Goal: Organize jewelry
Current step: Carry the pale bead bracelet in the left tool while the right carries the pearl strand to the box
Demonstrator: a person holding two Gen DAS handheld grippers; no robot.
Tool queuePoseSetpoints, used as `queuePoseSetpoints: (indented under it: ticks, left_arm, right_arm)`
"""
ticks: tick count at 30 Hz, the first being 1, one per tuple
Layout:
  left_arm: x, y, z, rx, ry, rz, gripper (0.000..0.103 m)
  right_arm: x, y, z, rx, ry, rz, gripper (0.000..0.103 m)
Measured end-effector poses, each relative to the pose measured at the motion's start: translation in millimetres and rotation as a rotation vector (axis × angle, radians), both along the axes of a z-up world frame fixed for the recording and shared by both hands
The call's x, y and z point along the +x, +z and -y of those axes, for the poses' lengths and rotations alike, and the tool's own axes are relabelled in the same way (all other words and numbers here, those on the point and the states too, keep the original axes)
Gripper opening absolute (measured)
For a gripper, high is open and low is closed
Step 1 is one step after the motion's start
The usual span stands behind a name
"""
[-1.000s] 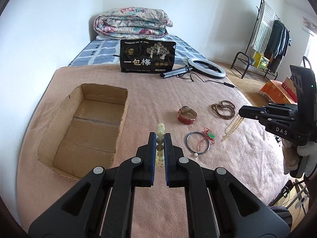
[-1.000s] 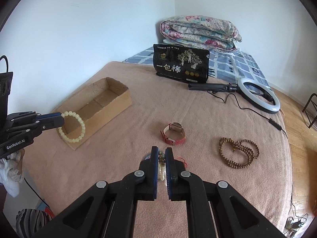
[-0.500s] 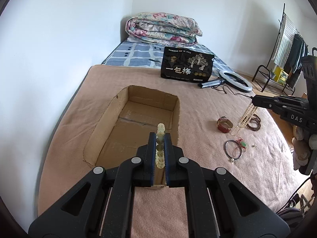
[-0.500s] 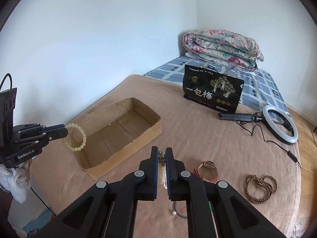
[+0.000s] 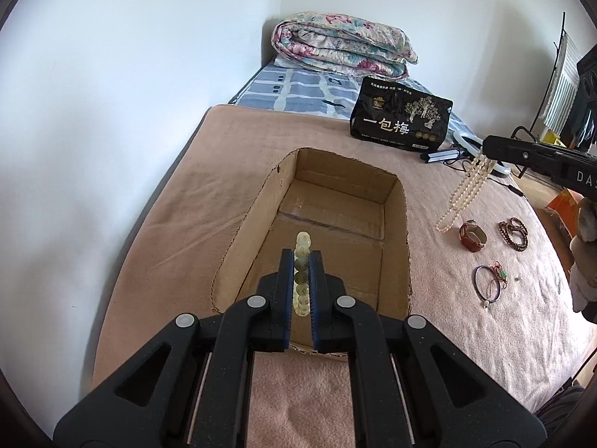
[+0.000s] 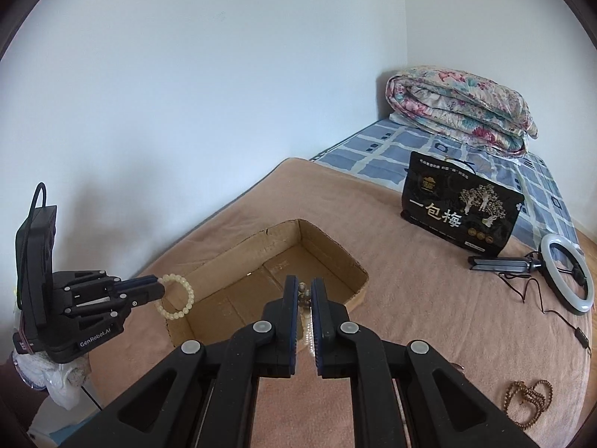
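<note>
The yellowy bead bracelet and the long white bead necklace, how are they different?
The pale yellow bracelet is a short round hoop of big beads; the white bead necklace is a long string of tiny beads, hanging down in loops. The bracelet is pinched in the left tool above the cardboard box; the necklace dangles from the right tool, seen in the left view above the blanket beside the box. Both are pale, beaded and held up.

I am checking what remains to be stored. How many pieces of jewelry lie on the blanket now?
3: a red-strapped watch, a brown bead string beside it, and a thin bangle with red cord nearer. More may be hidden.
</note>
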State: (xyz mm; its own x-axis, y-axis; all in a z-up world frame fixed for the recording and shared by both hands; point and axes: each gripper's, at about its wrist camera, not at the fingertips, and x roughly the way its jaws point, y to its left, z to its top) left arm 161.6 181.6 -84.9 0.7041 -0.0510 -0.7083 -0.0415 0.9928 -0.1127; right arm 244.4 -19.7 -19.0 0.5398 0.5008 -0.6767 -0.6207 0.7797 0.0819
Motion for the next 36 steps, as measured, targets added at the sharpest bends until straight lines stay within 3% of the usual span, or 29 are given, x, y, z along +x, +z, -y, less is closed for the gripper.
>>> queuePoseSetpoints:
  ticks: [22,31,32,34,36]
  left_arm:
    - [19,-34,-6,-0.028,0.016,-0.064,0.005]
    - [20,-36,-8,-0.034,0.021,-0.065,0.005]
    - [20,-36,-8,-0.033,0.025,-0.061,0.005]
    - [20,-35,-8,-0.032,0.031,-0.063,0.006]
    - [19,-34,-8,-0.031,0.035,-0.061,0.011]
  right_arm:
    - [29,-62,-49,-0.027,0.012,-0.106,0.004]
    - [25,-66,-52,-0.033,0.021,-0.112,0.006]
    - [25,-66,-52,-0.031,0.020,-0.111,0.008]
    - [24,-64,-50,-0.025,0.017,-0.107,0.031]
    - [23,-62,-49,-0.026,0.006,-0.093,0.038]
